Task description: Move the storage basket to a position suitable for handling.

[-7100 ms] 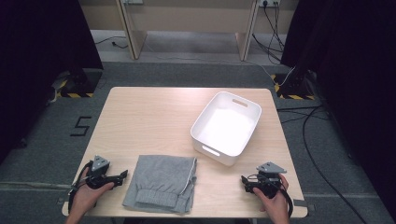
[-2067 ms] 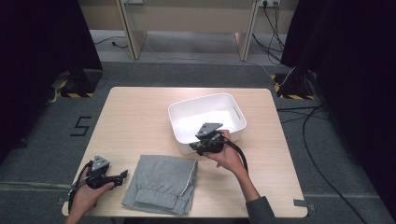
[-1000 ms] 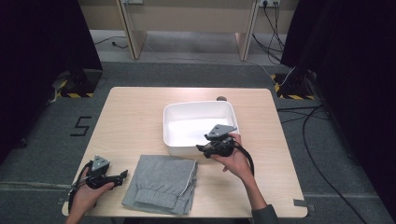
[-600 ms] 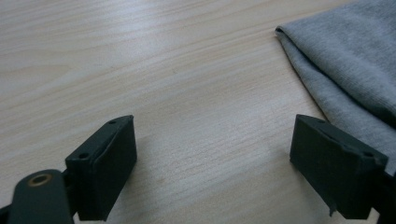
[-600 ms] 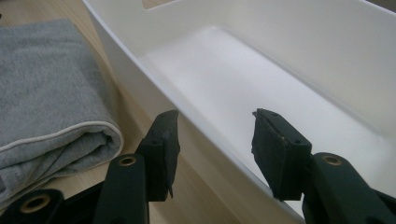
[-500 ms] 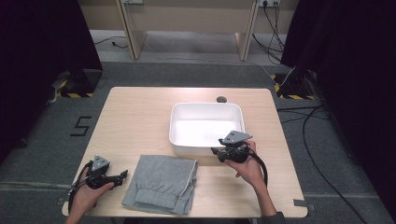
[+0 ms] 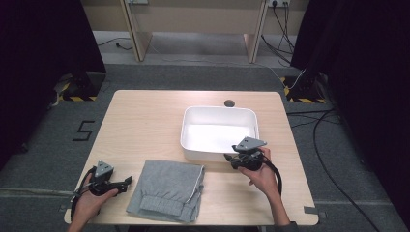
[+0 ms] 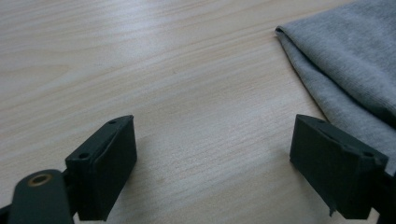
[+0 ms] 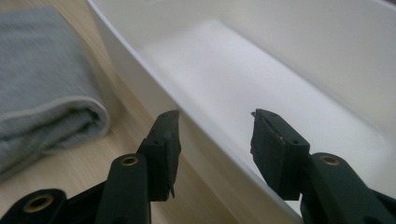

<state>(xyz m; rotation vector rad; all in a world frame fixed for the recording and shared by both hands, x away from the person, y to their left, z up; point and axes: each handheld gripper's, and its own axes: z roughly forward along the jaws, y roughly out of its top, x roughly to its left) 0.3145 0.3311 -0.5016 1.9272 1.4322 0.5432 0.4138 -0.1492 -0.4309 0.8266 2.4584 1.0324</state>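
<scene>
Table (image 7: 145, 121): light wood, rectangular, with a small dark round hole at its far edge.
White tub (image 7: 218, 113): rectangular plastic basin, empty, right of the table's centre, its near wall facing the person.
Grey garment (image 7: 169, 189): folded knit fabric with a ribbed band and pale trim, lying flat at the near edge, just left of the tub's near corner.
Right gripper (image 9: 215, 140): held in the right hand (image 7: 261, 175) at the tub's near wall; jaws parted, one on each side of the rim, not closed on it.
Left gripper (image 8: 212, 158): held in the left hand (image 7: 89, 200), low over bare wood just left of the garment; jaws spread wide, nothing between them.
</scene>
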